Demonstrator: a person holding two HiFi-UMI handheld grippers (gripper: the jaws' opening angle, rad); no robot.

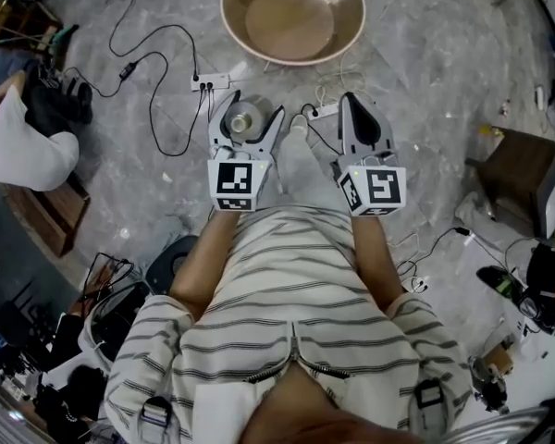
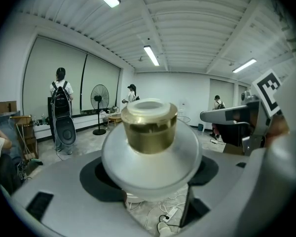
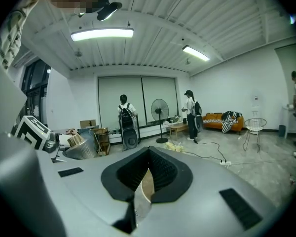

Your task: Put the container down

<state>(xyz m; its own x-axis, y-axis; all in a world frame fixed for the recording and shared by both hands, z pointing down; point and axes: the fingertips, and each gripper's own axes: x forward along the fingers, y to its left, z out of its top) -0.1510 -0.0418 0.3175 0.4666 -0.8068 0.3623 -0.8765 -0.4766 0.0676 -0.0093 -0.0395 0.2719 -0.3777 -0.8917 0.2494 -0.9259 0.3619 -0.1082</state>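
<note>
Container (image 2: 150, 157) shown in the left gripper (image 1: 248, 111), carried in the air at waist height above the marbled floor (image 1: 444, 72), short of the round counter (image 1: 351, 28) seen ahead in the head view; it is a squat, frosted white jar with a gold collar and a pale translucent cap. The left fingers (image 2: 64, 191) are spread wide and pressed against the broad belly of the jar, one on each side; the jar is held upright. The right gripper (image 1: 356, 104) is carried beside it, apart from the jar; its fingers (image 3: 113, 201) are pressed together with nothing between them. The jar is judged stiff, smooth-skinned and probably breakable, of moderate weight for its bulk; a slip on the rounded shoulder is the likely risk over so hard a floor. Hold is best kept at the widest part of the belly; the narrow collar and cap are judged poorer places, since a cap may come loose.
</note>
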